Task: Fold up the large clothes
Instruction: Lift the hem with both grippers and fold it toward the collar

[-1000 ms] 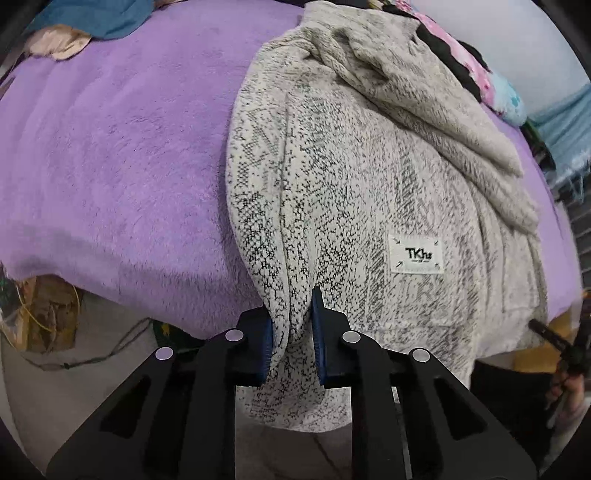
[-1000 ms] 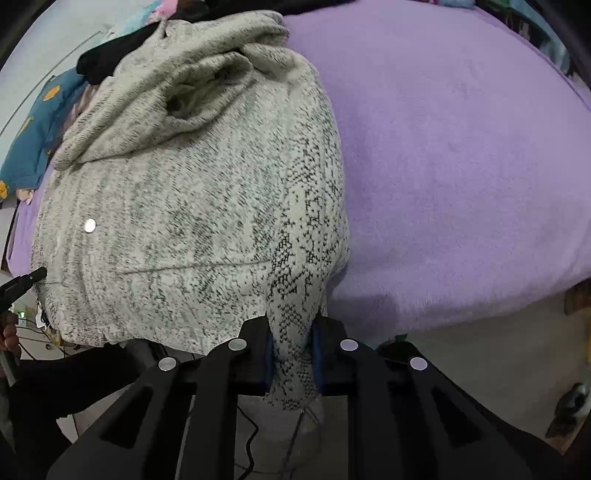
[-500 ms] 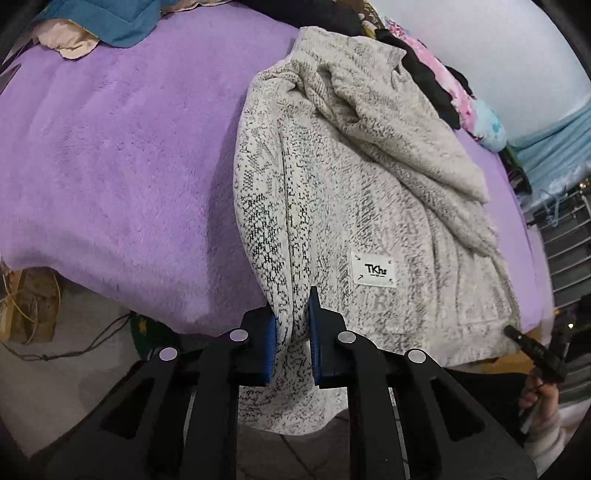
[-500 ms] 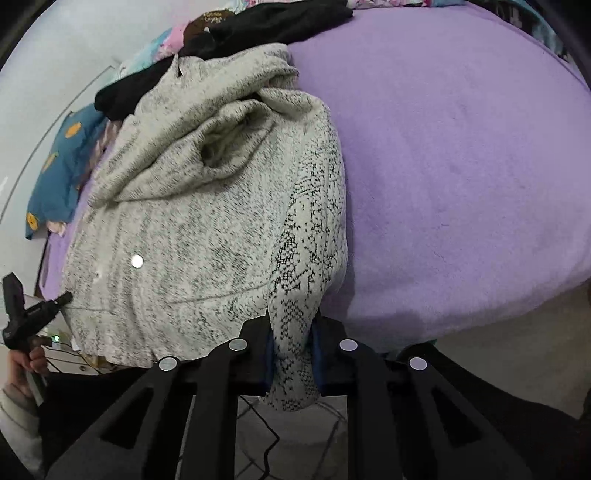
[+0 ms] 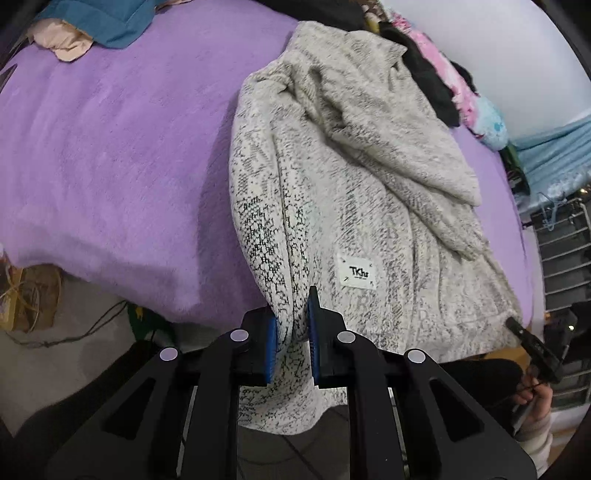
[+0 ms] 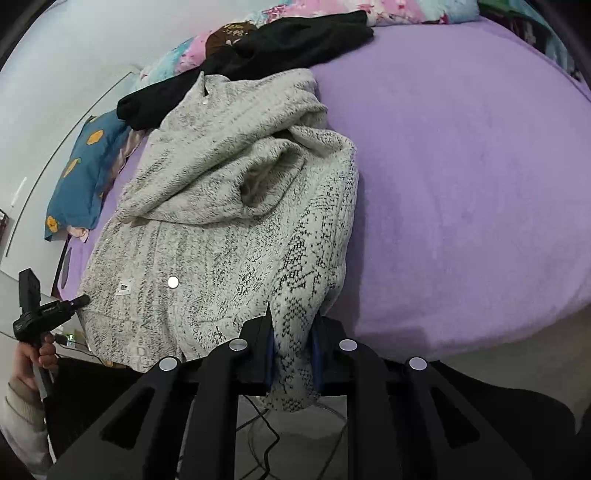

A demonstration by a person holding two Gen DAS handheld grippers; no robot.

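A large grey-and-white knit jacket (image 5: 369, 192) with a small white label (image 5: 356, 275) lies across the purple bed cover (image 5: 110, 147), its hem hanging over the near edge. My left gripper (image 5: 291, 343) is shut on the jacket's lower left corner, cloth bunched between the blue pads. In the right wrist view the same jacket (image 6: 221, 221) shows a silver snap (image 6: 172, 282), and my right gripper (image 6: 293, 358) is shut on its lower right corner. Each wrist view shows the other gripper, held in a person's hand, at its edge.
A black garment (image 6: 258, 51) and floral bedding (image 6: 369, 7) lie behind the jacket. A blue pillow (image 6: 77, 173) sits at the left there, a teal cloth (image 5: 99, 18) at the bed's far corner. Cables run on the floor (image 5: 74, 332); a wire rack (image 5: 561, 258) stands right.
Both grippers have risen with the jacket's corners held, so more of the bed and jacket shows. The gripped hem is lifted and the jacket's sides pull taut toward me.
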